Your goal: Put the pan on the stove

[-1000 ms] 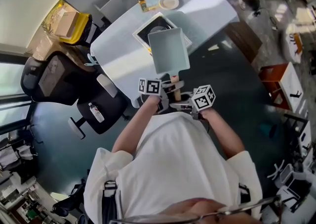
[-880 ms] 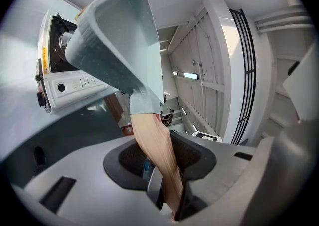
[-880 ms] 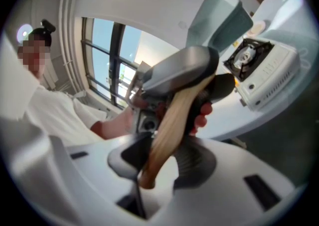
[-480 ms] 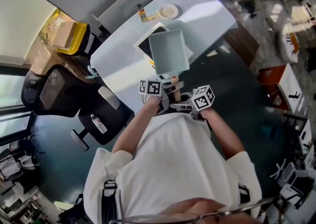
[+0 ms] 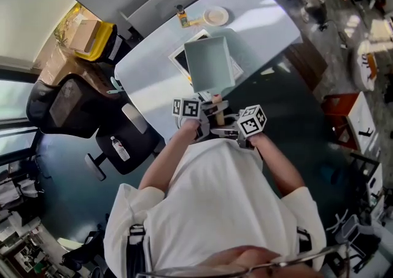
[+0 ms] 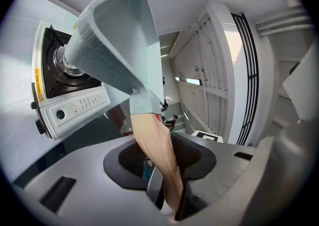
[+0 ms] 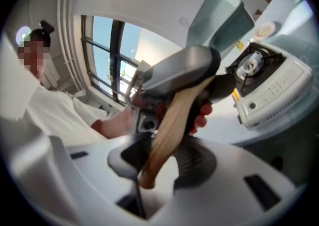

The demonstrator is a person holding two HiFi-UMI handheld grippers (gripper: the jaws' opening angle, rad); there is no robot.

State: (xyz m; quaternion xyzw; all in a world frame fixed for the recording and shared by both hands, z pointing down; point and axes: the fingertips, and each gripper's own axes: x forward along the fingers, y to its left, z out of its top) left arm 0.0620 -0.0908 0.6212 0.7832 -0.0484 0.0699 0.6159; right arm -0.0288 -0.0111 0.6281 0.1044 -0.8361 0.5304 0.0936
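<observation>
The pale green square pan (image 5: pixel 210 64) hangs tilted over the white gas stove (image 5: pixel 180 57) on the table, and its wooden handle (image 5: pixel 216 100) points back at me. My left gripper (image 5: pixel 198 118) and right gripper (image 5: pixel 235 128) are both shut on that handle, side by side. In the left gripper view the pan (image 6: pixel 119 45) rises from the handle (image 6: pixel 154 145) above the stove's burner (image 6: pixel 70 65). In the right gripper view the handle (image 7: pixel 169 120) runs up past the left gripper to the pan (image 7: pixel 222 15), which is clear of the stove (image 7: pixel 269 85).
A small bottle (image 5: pixel 182 16) and a plate (image 5: pixel 216 15) stand at the far side of the pale table (image 5: pixel 264 19). Two black office chairs (image 5: pixel 61 102) (image 5: pixel 123 139) and a yellow bin (image 5: pixel 92 34) are to the left. Dark floor lies to the right.
Both grippers keep their hold on the handle. The table and stove have drifted slightly right and nearer in the head view, and the pan now sits more squarely over the stove.
</observation>
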